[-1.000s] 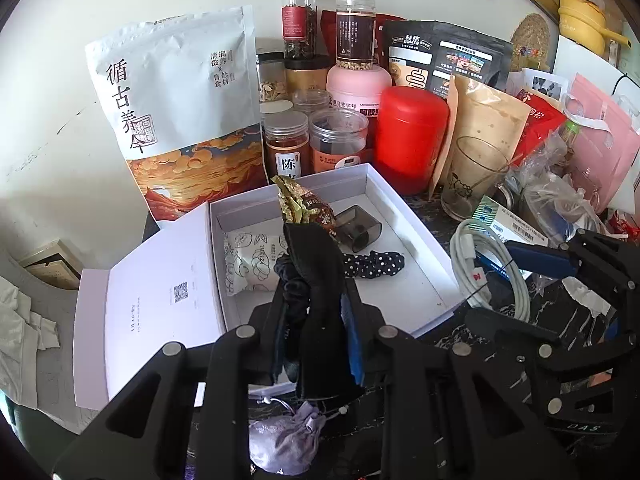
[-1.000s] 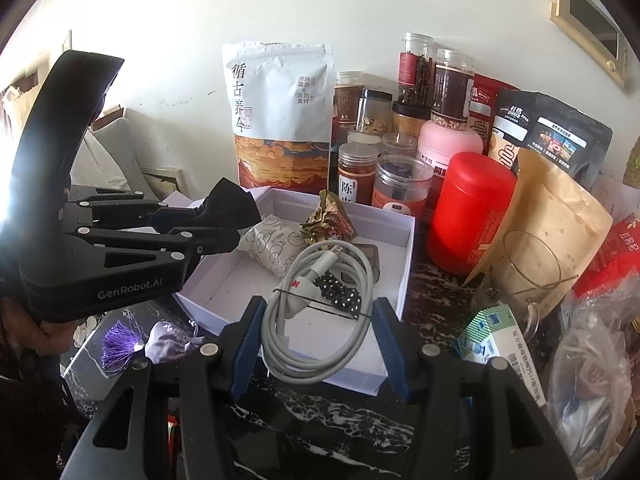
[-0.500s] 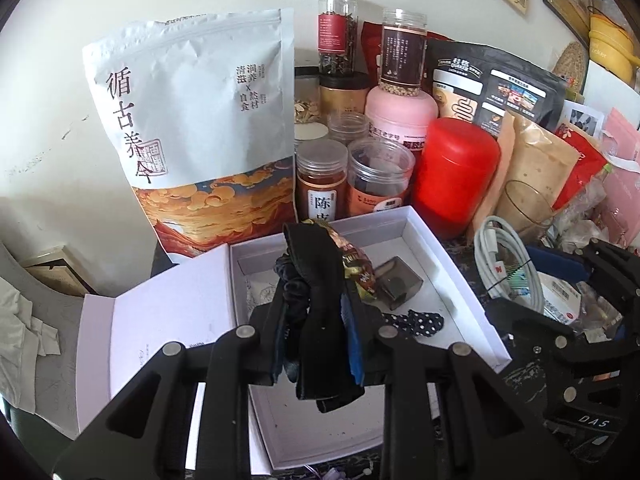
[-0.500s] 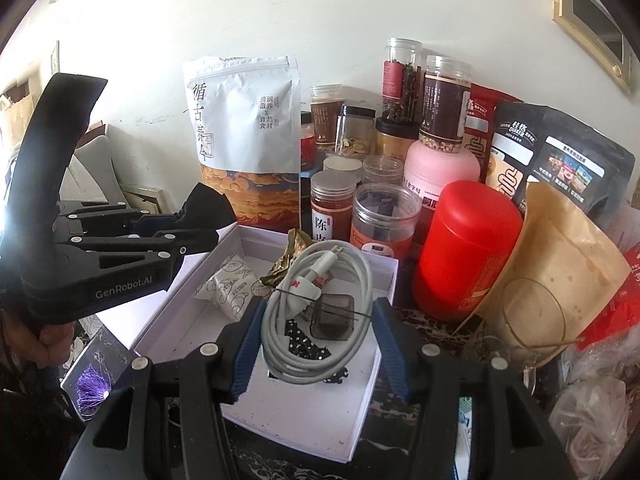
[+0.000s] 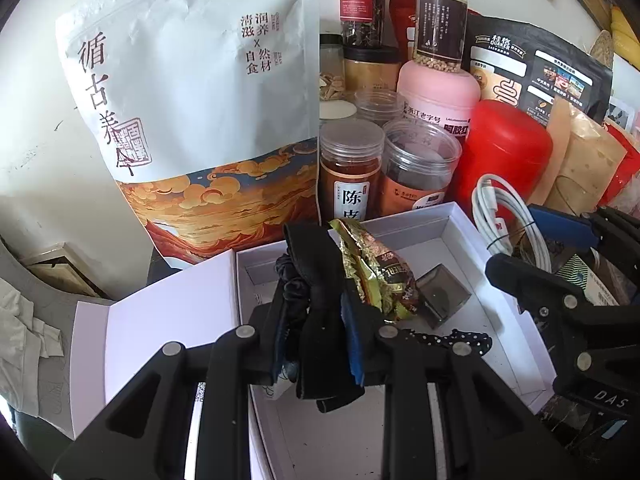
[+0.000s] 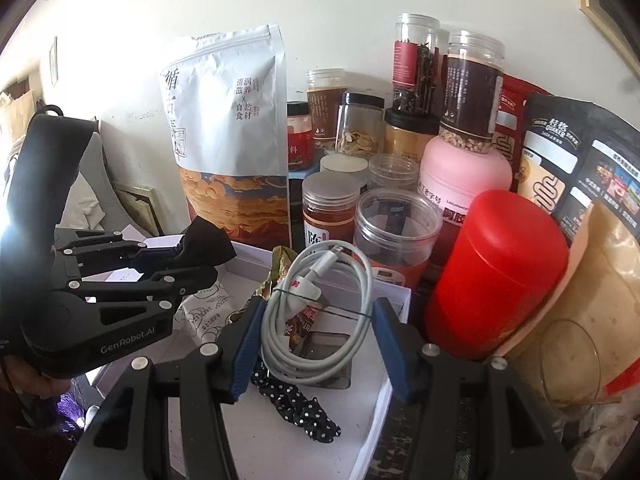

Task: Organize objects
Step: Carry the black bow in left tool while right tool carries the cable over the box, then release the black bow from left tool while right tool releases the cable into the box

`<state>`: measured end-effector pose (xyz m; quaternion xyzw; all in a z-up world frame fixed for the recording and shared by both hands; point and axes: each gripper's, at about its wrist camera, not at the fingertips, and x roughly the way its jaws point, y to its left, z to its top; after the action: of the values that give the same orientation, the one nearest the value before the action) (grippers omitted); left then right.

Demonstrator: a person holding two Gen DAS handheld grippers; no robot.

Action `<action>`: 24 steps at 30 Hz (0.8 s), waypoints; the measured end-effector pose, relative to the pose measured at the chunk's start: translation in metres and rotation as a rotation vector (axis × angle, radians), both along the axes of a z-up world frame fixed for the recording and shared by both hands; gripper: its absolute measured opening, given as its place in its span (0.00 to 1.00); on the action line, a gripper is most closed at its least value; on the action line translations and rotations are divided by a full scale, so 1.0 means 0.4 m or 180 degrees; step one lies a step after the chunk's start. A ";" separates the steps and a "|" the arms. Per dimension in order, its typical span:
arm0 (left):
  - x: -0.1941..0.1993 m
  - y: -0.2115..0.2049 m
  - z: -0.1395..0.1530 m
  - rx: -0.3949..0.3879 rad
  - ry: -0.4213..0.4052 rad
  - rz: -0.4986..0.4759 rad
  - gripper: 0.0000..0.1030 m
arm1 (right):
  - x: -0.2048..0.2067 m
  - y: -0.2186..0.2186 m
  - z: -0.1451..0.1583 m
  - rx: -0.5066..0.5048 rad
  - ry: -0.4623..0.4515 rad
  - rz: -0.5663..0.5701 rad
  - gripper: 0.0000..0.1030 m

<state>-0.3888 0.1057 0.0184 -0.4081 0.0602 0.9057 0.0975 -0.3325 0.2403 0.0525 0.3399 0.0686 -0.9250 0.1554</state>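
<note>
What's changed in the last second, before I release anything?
Both grippers moved forward over the white box. The left gripper still clamps the black cloth; the right gripper still holds the white cable coil. Nothing released; box contents unmoved.

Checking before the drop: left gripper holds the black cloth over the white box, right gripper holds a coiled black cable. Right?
Not quite: the coiled cable in the right gripper is white, as the right wrist view shows. The left gripper does hold the black cloth over the white box.
</note>
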 end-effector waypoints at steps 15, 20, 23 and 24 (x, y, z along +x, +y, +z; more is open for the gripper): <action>-0.059 0.000 -0.125 0.0021 -0.0316 -0.0050 0.22 | -0.056 0.015 -0.126 0.0134 -0.0342 -0.0129 0.53; -0.062 0.009 -0.149 -0.0050 -0.0321 -0.0036 0.23 | -0.059 0.021 -0.136 0.0154 -0.0355 -0.0173 0.53; -0.058 0.017 -0.153 -0.0095 -0.0305 -0.0049 0.23 | -0.061 0.017 -0.142 0.0209 -0.0390 -0.0175 0.53; -0.057 0.019 -0.155 -0.0102 -0.0303 -0.0045 0.23 | -0.064 0.014 -0.143 0.0231 -0.0406 -0.0187 0.53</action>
<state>-0.4118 0.1134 -0.0438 -0.4518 0.0729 0.8835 0.1002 -0.3583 0.2459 -0.0046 0.4054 0.0821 -0.9025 0.1199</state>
